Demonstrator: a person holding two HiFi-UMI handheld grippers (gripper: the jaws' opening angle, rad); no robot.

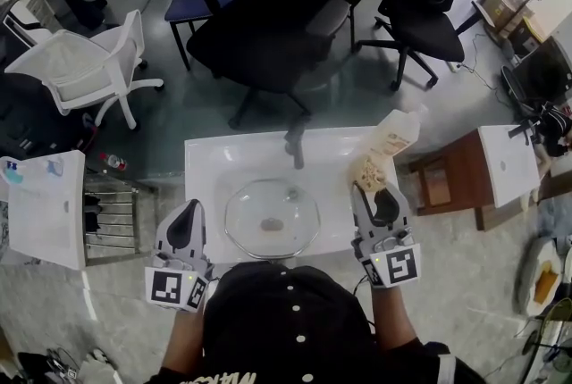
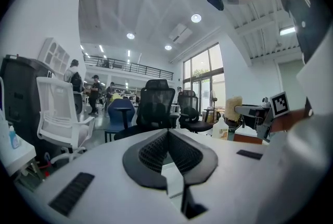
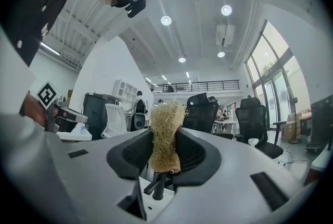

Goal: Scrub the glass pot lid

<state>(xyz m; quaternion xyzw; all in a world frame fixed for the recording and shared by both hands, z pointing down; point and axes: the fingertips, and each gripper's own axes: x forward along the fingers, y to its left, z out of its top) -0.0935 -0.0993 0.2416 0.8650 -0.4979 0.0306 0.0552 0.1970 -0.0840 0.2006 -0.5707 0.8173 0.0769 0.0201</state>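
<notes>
Glass pot lid (image 1: 272,217) lies flat in the white sink (image 1: 206,168), between both grippers and touched by neither. Right gripper (image 3: 165,151) pinches a loofah scrubber (image 3: 165,129); left gripper (image 2: 167,149) pressed together, empty. I'd lower the loofah onto the glass and scrub in circles, steadying the rim with the left.

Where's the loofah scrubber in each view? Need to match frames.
Head view: loofah scrubber right of the sink, in the right gripper.
Left gripper view: right of centre, small, by the bottle.
Right gripper view: dead centre, clamped between the jaws.
Shared landmark: white chair, in all three.
</notes>
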